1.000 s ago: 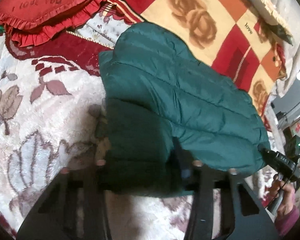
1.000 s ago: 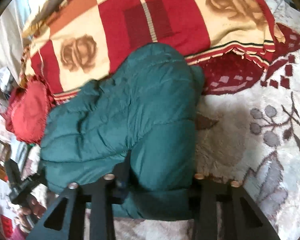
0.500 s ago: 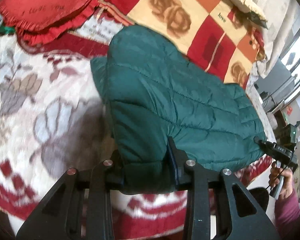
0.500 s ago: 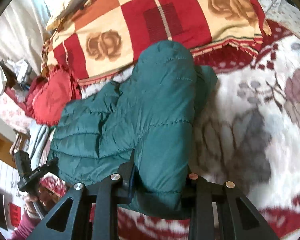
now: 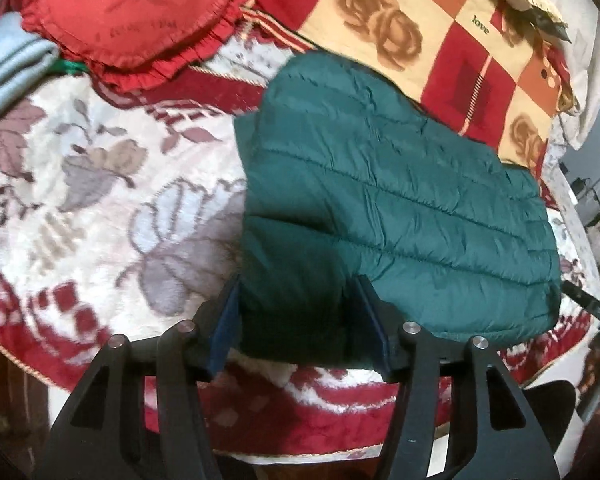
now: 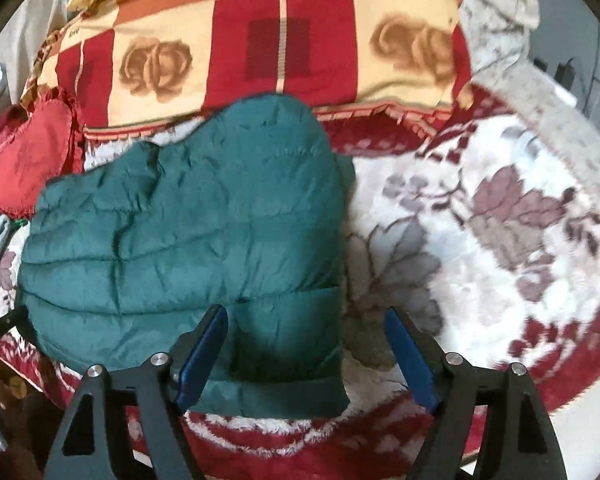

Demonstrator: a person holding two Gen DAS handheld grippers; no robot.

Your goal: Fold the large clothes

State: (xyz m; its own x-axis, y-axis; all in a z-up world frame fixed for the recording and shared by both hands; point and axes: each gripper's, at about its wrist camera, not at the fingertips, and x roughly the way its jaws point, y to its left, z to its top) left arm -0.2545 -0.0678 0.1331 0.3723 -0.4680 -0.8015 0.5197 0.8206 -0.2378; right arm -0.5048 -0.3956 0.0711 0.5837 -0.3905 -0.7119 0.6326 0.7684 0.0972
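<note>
The folded green puffer jacket (image 5: pixel 380 200) lies on the flowered blanket (image 5: pixel 100 184). The left gripper (image 5: pixel 298 312) and the right gripper (image 6: pixel 306 340) have just been opening; the jacket's near edge sits between their parted jaws, released.

Floral blanket (image 6: pixel 480 240), rose quilt (image 6: pixel 284 40) (checked), red cushion (image 5: pixel 136 12)

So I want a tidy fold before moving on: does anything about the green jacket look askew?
Slightly: the green jacket is folded but lopsided, its far end narrowing into a rounded lobe beside the checked blanket. Nothing is spilled or damaged.
</note>
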